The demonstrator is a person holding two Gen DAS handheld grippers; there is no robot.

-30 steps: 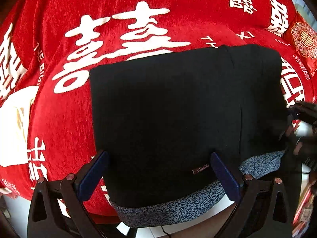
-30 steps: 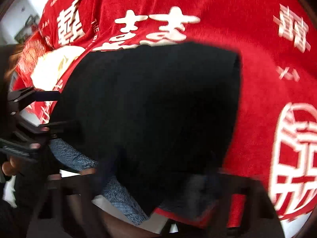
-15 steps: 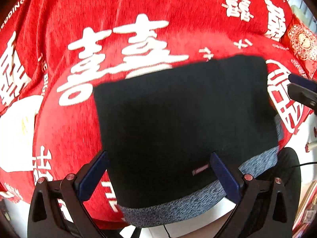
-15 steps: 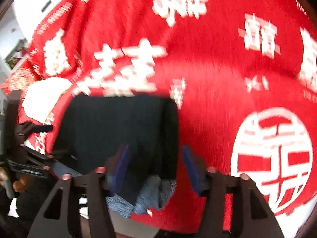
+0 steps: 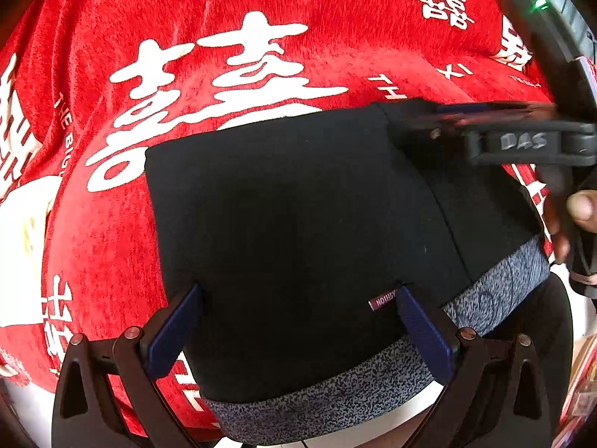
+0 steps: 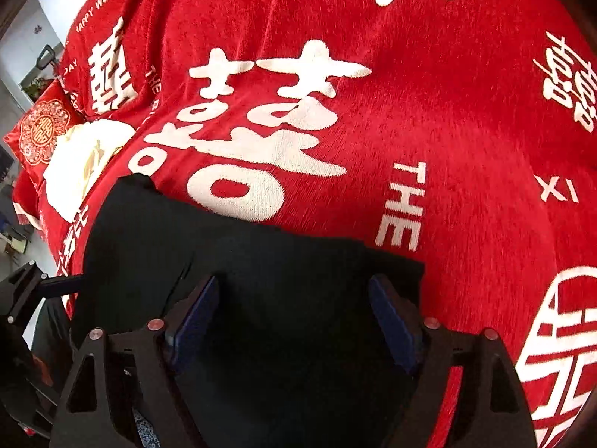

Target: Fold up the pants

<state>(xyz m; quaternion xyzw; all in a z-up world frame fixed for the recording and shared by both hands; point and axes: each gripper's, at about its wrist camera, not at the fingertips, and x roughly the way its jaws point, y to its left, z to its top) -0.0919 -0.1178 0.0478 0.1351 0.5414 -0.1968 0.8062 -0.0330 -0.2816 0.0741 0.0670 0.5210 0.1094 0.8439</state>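
Note:
The black pants point(image 5: 283, 231) lie folded into a compact rectangle on the red bedspread point(image 5: 224, 30), with a grey speckled waistband point(image 5: 335, 395) along the near edge. My left gripper point(image 5: 298, 298) is open and hovers over the near part of the pants, holding nothing. My right gripper point(image 6: 291, 287) is open over the far right corner of the pants point(image 6: 261, 291); it also shows in the left wrist view point(image 5: 522, 134), reaching in from the right.
The red bedspread point(image 6: 410, 112) with white characters covers the whole bed. A white patch point(image 6: 82, 156) and a red patterned cushion point(image 6: 41, 130) lie at the left. The bed's near edge and pale floor point(image 5: 582, 306) are close behind the waistband.
My right gripper has swung in over the far right corner of the folded pants and opened wider. My left gripper has stayed open over the near edge.

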